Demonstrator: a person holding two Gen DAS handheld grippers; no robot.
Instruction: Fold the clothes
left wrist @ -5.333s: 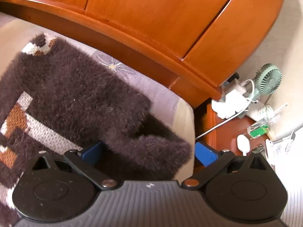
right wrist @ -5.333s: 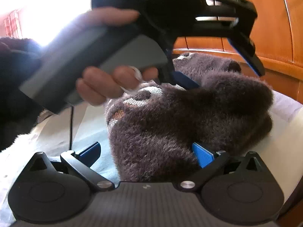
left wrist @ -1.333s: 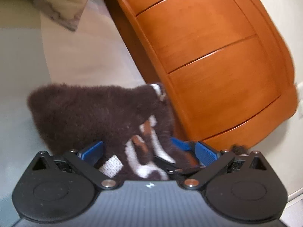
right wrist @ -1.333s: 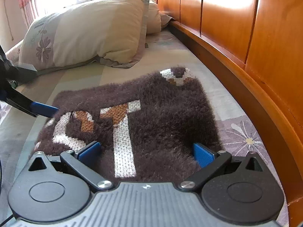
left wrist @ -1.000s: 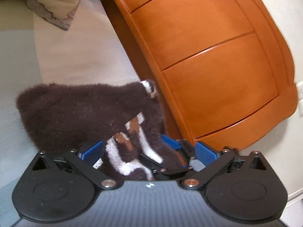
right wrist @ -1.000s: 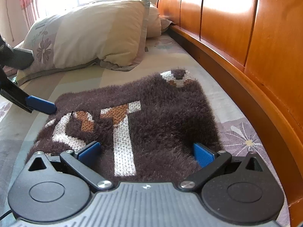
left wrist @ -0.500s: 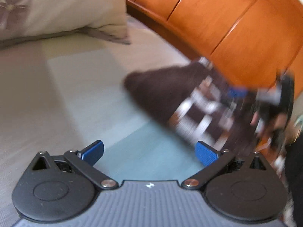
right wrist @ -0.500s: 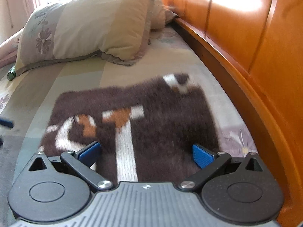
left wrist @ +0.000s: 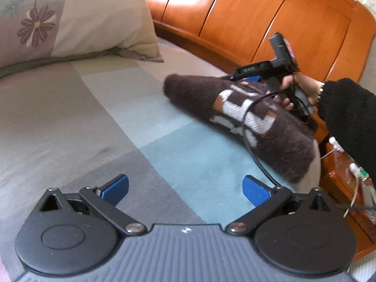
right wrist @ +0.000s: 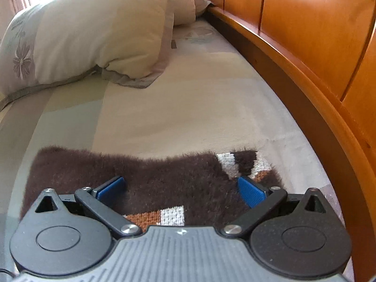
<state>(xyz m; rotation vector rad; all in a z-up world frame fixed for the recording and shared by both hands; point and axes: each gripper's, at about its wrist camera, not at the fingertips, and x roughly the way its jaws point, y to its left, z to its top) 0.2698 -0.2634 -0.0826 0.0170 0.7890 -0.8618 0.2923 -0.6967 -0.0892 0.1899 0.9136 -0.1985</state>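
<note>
The left gripper (left wrist: 185, 189) has pulled back from the sweater (left wrist: 244, 115) and now hangs wide open and empty over the bed (left wrist: 70, 122). The right gripper (right wrist: 181, 189), also open and holding nothing, hovers over the folded sweater, which lies lengthwise along the headboard (right wrist: 317, 54). Folding looks nearly done; next likely a tidy-up.

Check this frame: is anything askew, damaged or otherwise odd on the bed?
Nothing damaged. The folded fuzzy dark-brown sweater with white and orange blocks lies by the orange wooden headboard; its near end overhangs the bed's edge, and a black cable trails across it.
</note>
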